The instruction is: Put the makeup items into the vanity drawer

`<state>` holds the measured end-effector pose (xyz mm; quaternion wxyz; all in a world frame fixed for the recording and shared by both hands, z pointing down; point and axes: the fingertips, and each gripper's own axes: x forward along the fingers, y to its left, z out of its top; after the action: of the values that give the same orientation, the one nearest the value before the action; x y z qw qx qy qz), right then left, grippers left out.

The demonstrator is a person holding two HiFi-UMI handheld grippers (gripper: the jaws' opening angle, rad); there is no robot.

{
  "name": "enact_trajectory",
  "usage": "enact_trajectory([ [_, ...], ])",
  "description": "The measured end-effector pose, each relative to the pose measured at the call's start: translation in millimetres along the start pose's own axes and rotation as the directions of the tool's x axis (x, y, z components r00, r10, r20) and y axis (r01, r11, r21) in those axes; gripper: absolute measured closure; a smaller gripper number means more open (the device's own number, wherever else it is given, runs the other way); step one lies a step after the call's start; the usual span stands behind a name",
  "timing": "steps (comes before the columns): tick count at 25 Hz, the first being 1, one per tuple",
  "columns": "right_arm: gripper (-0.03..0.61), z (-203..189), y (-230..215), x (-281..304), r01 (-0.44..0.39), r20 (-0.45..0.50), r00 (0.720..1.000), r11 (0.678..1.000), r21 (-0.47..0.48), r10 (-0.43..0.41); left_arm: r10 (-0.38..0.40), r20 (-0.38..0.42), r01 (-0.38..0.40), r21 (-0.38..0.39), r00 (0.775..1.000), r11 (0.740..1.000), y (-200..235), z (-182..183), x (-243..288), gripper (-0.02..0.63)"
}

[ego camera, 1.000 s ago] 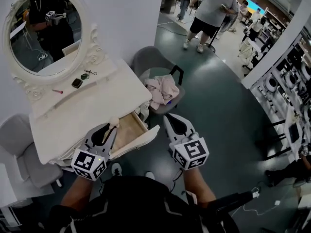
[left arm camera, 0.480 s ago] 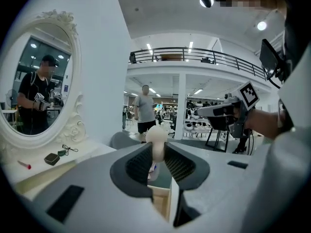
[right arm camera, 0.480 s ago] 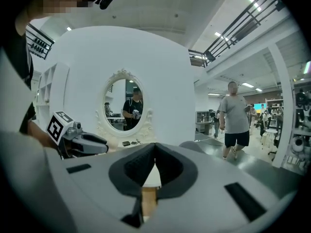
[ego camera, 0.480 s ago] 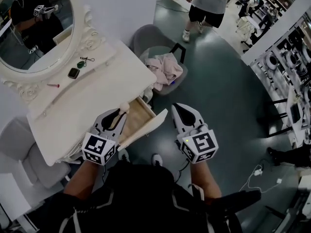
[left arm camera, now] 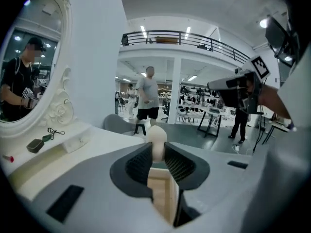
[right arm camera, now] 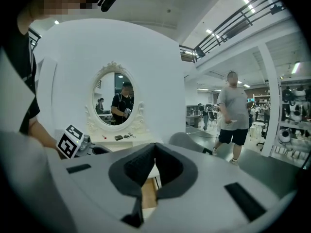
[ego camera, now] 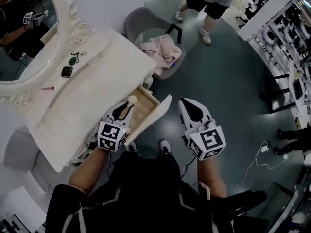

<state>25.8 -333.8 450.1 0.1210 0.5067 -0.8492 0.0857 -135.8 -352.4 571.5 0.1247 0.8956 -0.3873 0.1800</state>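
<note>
The left claw (ego camera: 128, 104) was pinching a small, rounded beige item (ego camera: 131, 99), which looked like a makeup sponge, though its far end was too small in the head view to be sure. In the left gripper view the dark ribbed pads pressed against both sides of the sponge, and its rounded top stood up just beyond the claw's tips. The sponge hung above the open vanity drawer (ego camera: 154, 118), over the near part of the drawer's pale wooden interior and not touching the wood. The drawer was pulled out from the white tabletop (ego camera: 97, 98), with its front panel angled toward the person. The right claw (ego camera: 187, 104) had its jaws pressed together with nothing between them. It hovered over the dark floor just to the right of the drawer front, apart from it. Farther back, on the raised ledge below the oval mirror (ego camera: 56, 42), lay a small dark compact (ego camera: 66, 72), a green object with a thin cord (ego camera: 73, 60) and a short red stick (ego camera: 47, 88), all well apart from both claws. A grey chair (ego camera: 133, 25) with a pink cloth (ego camera: 160, 50) on its seat stood beyond the tabletop's far corner.
</note>
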Motion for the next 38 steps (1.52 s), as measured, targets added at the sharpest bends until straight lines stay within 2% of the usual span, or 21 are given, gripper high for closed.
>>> enact_trajectory([
  [5,0.574,-18.7,0.5,-3.4,0.054,-0.040,0.998,0.998,0.019,-0.054,-0.031,-0.135,0.036,0.039,0.990,0.999,3.8,-59.6,31.7,0.532],
  [14,0.574,-47.7,-5.6,-13.1,0.161,-0.096,0.983,0.984,0.080,-0.153,-0.090,-0.315,0.106,0.036,0.945,0.994,11.1,-145.2,79.0,0.532],
  [18,0.574,-68.3,-6.8,-15.0,0.182,-0.129,0.977,0.977,0.111,-0.168,-0.092,-0.391,0.118,0.042,0.916,0.992,13.3,-182.4,97.7,0.531],
  [24,0.574,-88.1,-9.0,-21.7,0.213,-0.175,0.966,0.969,0.125,-0.190,-0.109,-0.513,0.137,0.017,0.852,0.990,14.1,-237.5,118.7,0.528],
  [27,0.574,-99.5,-10.7,-28.0,0.234,-0.204,0.957,0.963,0.131,-0.205,-0.112,-0.555,0.132,-0.004,0.825,0.991,18.0,-259.5,125.9,0.528],
  [32,0.574,-113.6,-13.5,-34.6,0.247,-0.227,0.950,0.960,0.134,-0.213,-0.123,-0.606,0.161,0.008,0.786,0.987,14.9,-282.9,134.7,0.528],
  [35,0.574,-118.6,-12.9,-35.6,0.247,-0.235,0.949,0.959,0.138,-0.210,-0.122,-0.628,0.163,0.008,0.769,0.987,13.1,-293.1,135.7,0.526],
  [38,0.572,-118.4,-13.9,-37.2,0.255,-0.228,0.950,0.953,0.162,-0.215,-0.108,-0.638,0.180,0.049,0.763,0.982,12.0,-295.4,139.5,0.523],
])
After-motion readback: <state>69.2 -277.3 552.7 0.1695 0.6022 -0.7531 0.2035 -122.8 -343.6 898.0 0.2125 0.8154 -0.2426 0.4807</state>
